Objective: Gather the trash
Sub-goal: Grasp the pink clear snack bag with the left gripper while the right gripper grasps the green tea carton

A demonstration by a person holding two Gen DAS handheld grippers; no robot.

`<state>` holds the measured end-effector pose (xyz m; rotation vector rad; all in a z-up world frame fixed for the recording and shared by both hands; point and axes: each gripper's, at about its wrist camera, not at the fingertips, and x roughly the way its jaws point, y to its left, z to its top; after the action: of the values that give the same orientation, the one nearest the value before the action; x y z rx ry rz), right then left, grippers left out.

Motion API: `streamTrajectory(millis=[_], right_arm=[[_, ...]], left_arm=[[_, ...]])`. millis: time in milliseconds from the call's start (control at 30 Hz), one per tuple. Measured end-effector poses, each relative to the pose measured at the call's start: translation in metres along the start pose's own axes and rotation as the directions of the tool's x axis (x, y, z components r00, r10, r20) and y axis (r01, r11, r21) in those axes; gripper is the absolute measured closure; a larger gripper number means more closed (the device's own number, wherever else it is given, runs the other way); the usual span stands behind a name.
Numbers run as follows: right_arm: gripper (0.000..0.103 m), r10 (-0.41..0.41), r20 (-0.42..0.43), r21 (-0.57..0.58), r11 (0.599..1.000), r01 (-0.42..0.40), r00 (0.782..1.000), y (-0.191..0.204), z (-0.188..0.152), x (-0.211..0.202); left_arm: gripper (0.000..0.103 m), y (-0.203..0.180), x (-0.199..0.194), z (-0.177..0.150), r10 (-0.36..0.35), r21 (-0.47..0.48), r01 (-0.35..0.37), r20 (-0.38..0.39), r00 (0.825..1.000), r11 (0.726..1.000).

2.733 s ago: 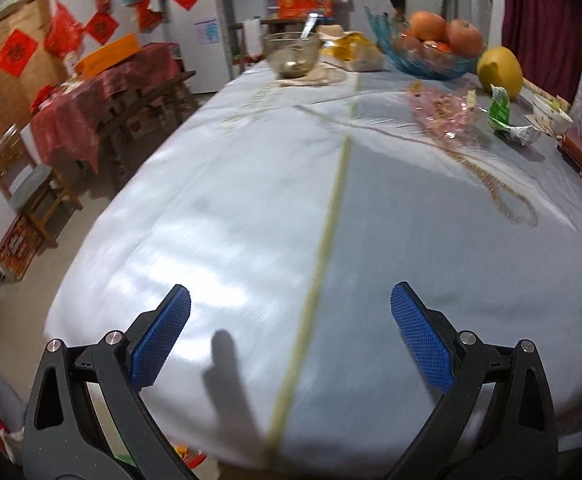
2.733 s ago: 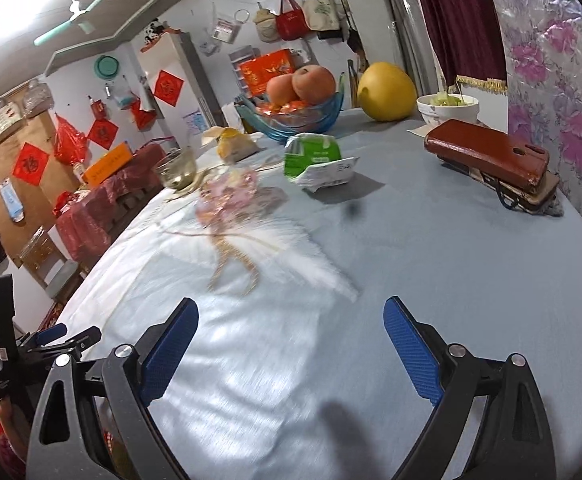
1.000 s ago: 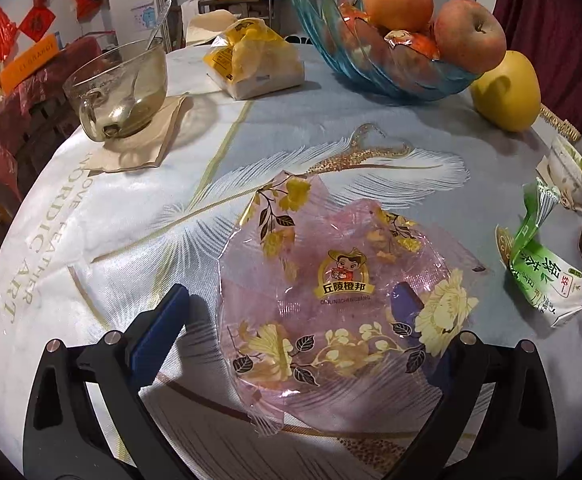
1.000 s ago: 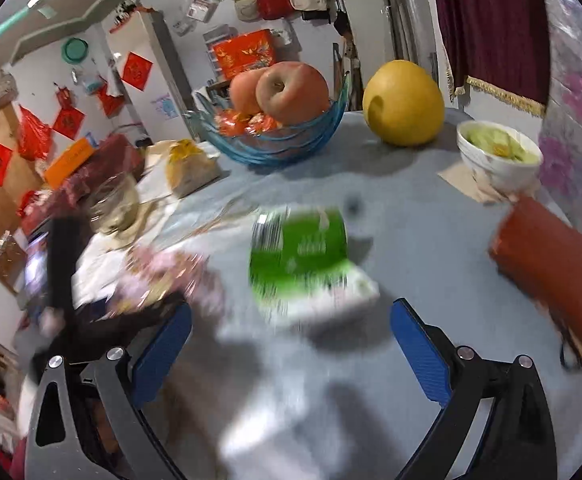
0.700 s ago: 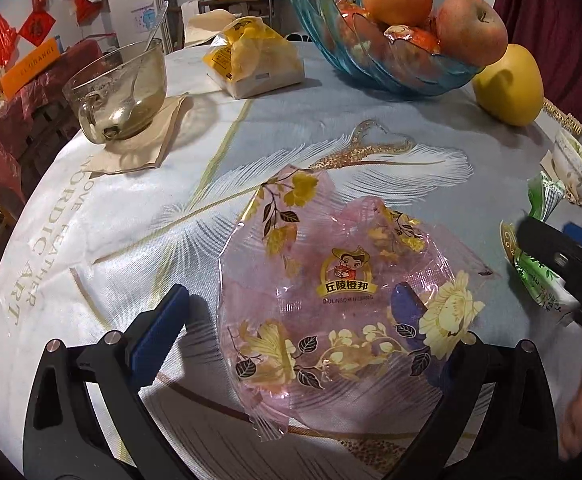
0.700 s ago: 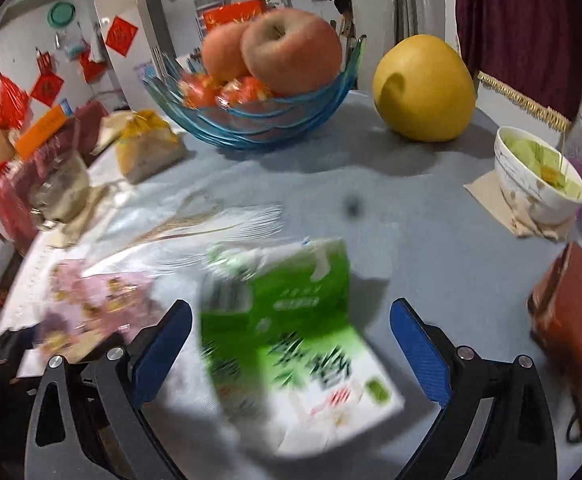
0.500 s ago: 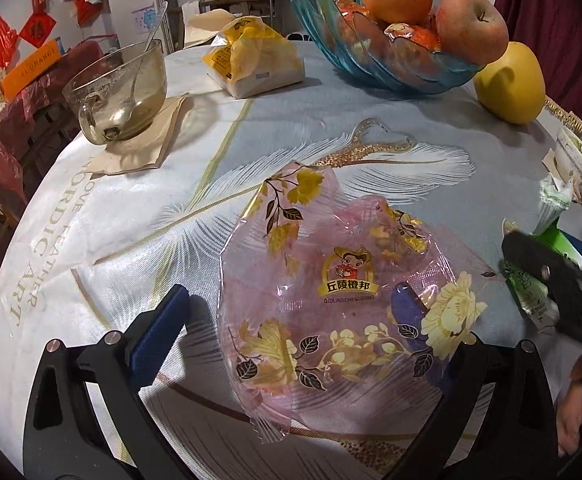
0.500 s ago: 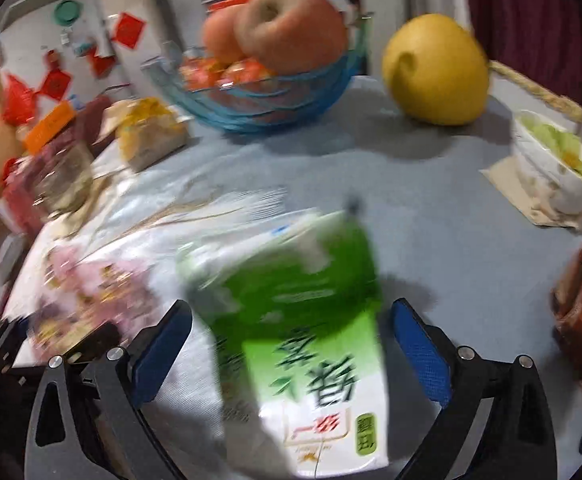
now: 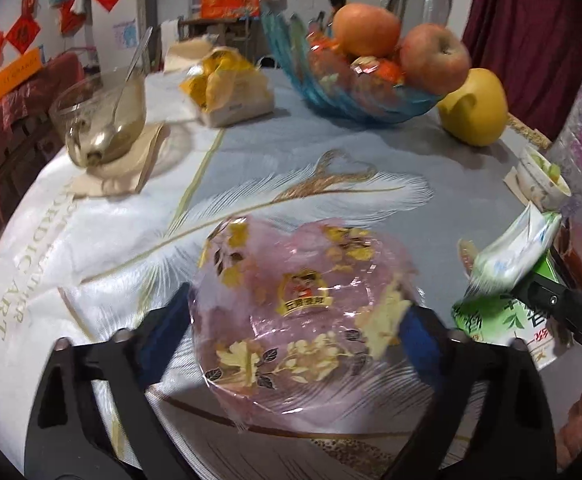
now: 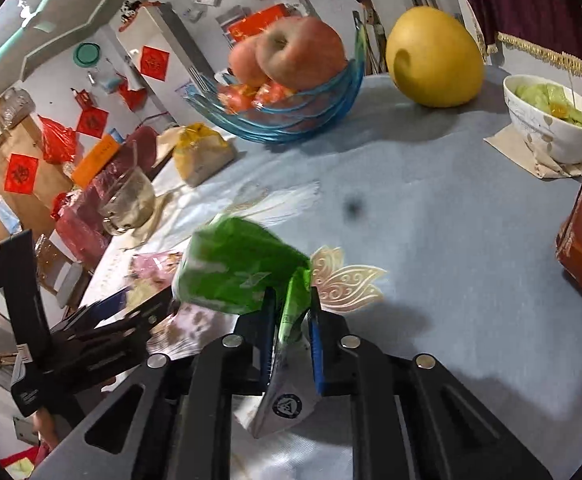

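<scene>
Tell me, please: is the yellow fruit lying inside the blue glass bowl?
No. In the right wrist view the yellow fruit sits on the tablecloth beside the blue glass bowl, which holds apples.

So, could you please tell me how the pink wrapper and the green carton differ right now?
The pink wrapper is thin, see-through film with yellow flowers; the green carton is opaque printed card. The wrapper sits between the left gripper's fingers, which have just been closing on it; the carton is already pinched flat in the shut right gripper. The wrapper bulges wide, while the carton is crumpled and tilted. Both look empty.
</scene>
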<state>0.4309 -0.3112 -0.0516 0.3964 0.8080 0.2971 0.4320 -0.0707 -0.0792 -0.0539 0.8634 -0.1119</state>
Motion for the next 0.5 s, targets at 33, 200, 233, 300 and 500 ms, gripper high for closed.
streamTrajectory(millis=[33,200,233,300,500], right_arm=[[0.088,0.004,0.007,-0.009,1.000,-0.003,1.000,0.003,-0.001,-0.003],[0.062,0.003,-0.032,-0.084,0.996,-0.006,0.999,0.021,-0.009,0.009],[0.061,-0.013,-0.050,-0.115,0.993,0.007,0.999,0.027,-0.012,0.014],[0.062,-0.037,-0.090,-0.160,0.987,0.023,0.995,0.037,-0.020,0.027],[0.084,0.043,-0.047,-0.092,0.995,-0.047,0.998,0.031,-0.018,0.013]], left_arm=[[0.024,-0.001,0.000,0.000,-0.006,0.004,0.006,0.000,1.000,1.000],[0.034,0.004,0.003,0.003,-0.052,-0.021,0.051,-0.011,0.999,0.998],[0.035,0.006,0.002,0.003,-0.060,-0.031,0.059,-0.010,0.998,0.998],[0.041,0.010,0.002,0.004,-0.070,-0.048,0.070,-0.010,0.997,0.996],[0.061,0.018,-0.003,0.007,-0.100,-0.074,0.100,0.007,0.995,0.992]])
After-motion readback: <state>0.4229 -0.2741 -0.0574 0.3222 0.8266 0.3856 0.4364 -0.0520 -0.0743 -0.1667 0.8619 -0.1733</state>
